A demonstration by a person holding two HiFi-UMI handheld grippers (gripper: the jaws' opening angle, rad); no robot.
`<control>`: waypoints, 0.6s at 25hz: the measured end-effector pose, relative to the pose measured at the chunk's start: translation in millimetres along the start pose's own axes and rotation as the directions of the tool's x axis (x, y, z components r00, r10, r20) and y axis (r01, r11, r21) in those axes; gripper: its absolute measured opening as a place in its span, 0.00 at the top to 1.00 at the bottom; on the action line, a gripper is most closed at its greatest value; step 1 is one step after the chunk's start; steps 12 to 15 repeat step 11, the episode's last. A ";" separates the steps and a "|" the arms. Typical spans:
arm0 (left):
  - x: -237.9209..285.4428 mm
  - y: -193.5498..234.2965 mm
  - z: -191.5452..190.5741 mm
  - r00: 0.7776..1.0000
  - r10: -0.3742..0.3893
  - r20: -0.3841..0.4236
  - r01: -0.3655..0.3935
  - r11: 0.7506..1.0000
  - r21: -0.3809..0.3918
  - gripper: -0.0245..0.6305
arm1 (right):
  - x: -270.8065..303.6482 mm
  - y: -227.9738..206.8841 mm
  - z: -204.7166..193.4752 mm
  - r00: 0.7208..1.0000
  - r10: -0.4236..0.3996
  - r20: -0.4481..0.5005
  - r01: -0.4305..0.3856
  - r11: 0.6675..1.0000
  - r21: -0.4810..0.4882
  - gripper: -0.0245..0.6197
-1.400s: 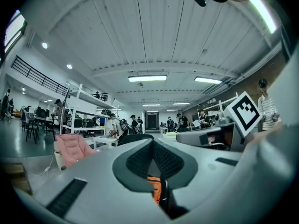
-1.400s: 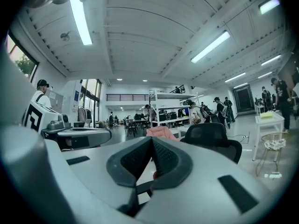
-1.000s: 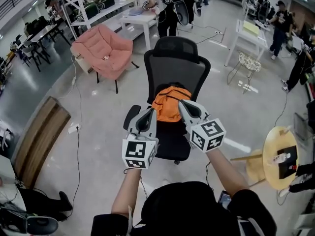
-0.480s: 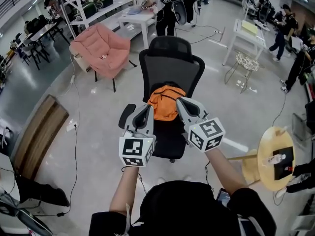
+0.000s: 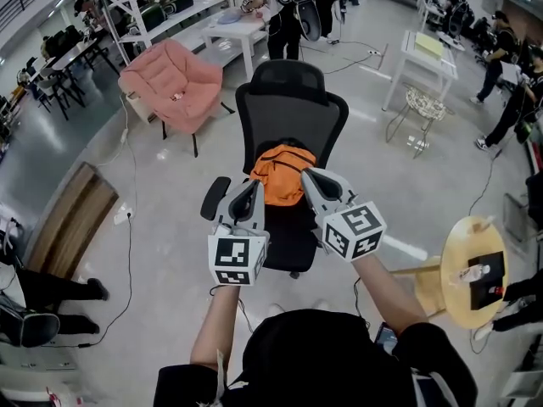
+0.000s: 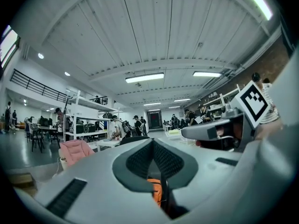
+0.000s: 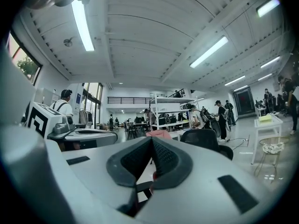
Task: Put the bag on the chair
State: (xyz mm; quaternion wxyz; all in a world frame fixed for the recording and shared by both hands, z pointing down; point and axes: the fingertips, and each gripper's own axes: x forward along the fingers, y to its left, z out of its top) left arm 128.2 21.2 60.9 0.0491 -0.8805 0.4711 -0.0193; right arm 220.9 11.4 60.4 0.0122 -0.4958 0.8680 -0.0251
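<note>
Clamping shut on a dark strap [image 6: 163, 190], the left gripper [image 5: 253, 195] carries the orange bag [image 5: 284, 175]; the right gripper [image 5: 314, 178] beside it has its jaws pressed together too, apparently on the same bag; the bag hangs between them, in front of the backrest of the black office chair [image 5: 288, 113] and over its seat, contact with the seat unclear; soft, slack and seemingly light, it should sag, so straps or top loop look the best hold; only the left gripper view shows orange fabric under the jaws; only the head view shows the seat, and the pink armchair [image 5: 174, 83] beyond.
</note>
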 end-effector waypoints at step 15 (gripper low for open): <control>10.0 -8.3 -9.9 0.999 0.029 -0.023 -0.027 0.998 0.064 0.95 | -3.7 -16.6 -11.6 1.000 -0.008 -0.017 0.008 1.000 0.007 0.96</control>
